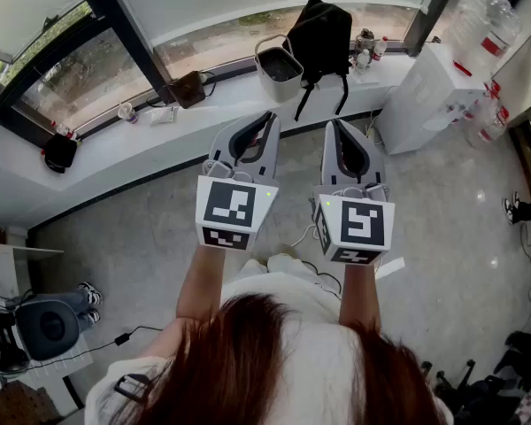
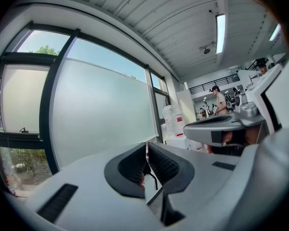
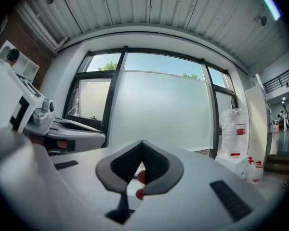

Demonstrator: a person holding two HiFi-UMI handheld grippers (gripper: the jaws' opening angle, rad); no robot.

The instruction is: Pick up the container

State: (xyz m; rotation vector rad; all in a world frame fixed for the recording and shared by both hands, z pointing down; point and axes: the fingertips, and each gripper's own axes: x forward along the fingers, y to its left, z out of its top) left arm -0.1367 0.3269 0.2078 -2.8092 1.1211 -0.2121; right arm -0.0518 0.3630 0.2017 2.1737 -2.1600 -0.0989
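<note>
Window ledge [image 1: 115, 158], white, running under the big panes, grey floor [image 1: 442, 237] below: that's what you're facing, both arms out level

Item 1, left gripper [image 1: 269, 116]: you're holding it level, nose toward the ledge. Jaws are pressing together w/ nothing btwn them. Left gripper view is showing only frosted glass past the tips

Item 2, right gripper [image 1: 335, 123]: same attitude, just beside the left. Jaws are pressing together, empty. Right gripper view is looking at glass, w/ water bottles [image 3: 231, 124] off to the right

Item 3, container [image 1: 279, 67]: pale bucket-type tub w/ a bail handle, sitting upright on the ledge just beside a black backpack [image 1: 321, 34]. I'm judging this to be the task's thing, since nothing else in view is reading as a container. It's sitting ahead of both grippers, well apart from either tip, untouched

Item 4, misc on ledge: brown bag [image 1: 188, 88], small cup [image 1: 126, 112], dark object [image 1: 60, 151] at far left. White cabinet [image 1: 425, 96] is standing at right

Progress, as I'm judging it: nothing done yet. You're not gripping, not touching, not near. Left to do: approach the ledge, spread one pair of jaws, get them onto rim or handle, close, lift. Neither gripper view is showing the container, so you're probably needing to step in and dip a nose before lining up
</note>
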